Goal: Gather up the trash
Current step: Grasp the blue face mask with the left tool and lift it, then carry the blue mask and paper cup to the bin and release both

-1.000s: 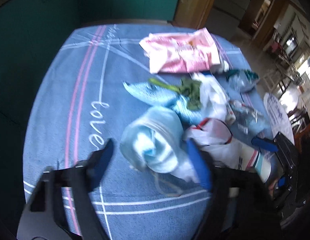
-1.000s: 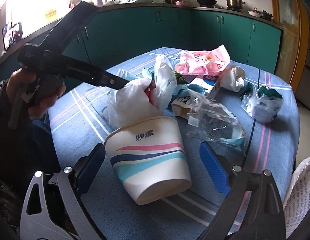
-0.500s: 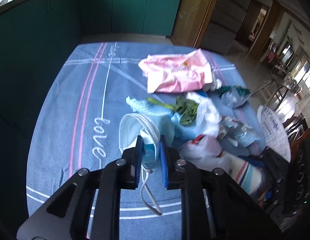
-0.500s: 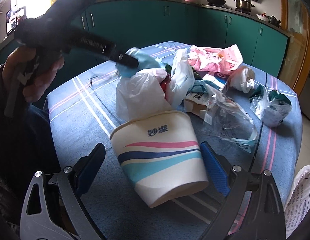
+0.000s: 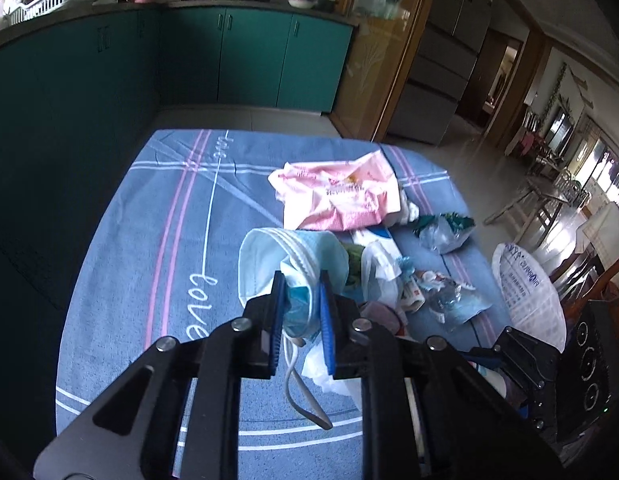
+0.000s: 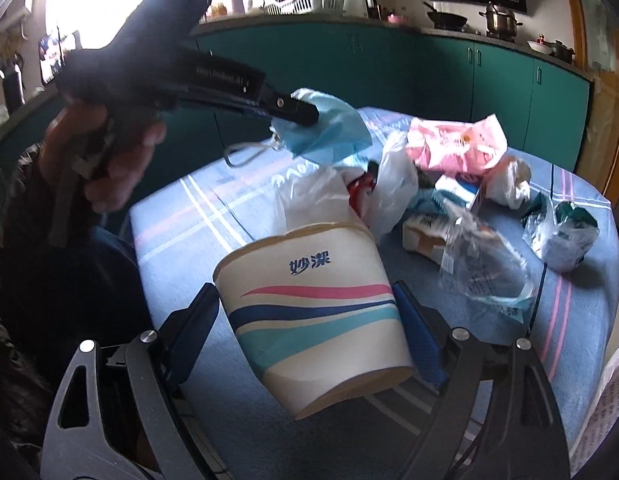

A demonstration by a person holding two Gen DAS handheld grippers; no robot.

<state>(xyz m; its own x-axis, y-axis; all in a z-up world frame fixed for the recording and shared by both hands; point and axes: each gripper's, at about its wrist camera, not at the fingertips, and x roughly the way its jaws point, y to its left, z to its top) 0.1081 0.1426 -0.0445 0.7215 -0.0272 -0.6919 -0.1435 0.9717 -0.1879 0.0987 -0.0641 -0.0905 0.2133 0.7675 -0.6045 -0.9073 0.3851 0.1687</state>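
The mask [image 5: 297, 256] is pinched by the left gripper [image 5: 301, 312] above the tabletop [image 5: 149, 240]. The cup [image 6: 313, 312] is flanked by the right gripper [image 6: 309, 328], fingers just closing, contact unclear.

Left claw [image 5: 300, 312] raised, jaws clamped tight; right claw [image 6: 305, 336] angled downward, jaws wide, just been narrowing

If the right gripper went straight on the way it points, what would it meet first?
The paper cup, lying between the right gripper jaws, which have just been closing. Whether the pads already touch it is unclear. Behind it sits a white plastic bag.
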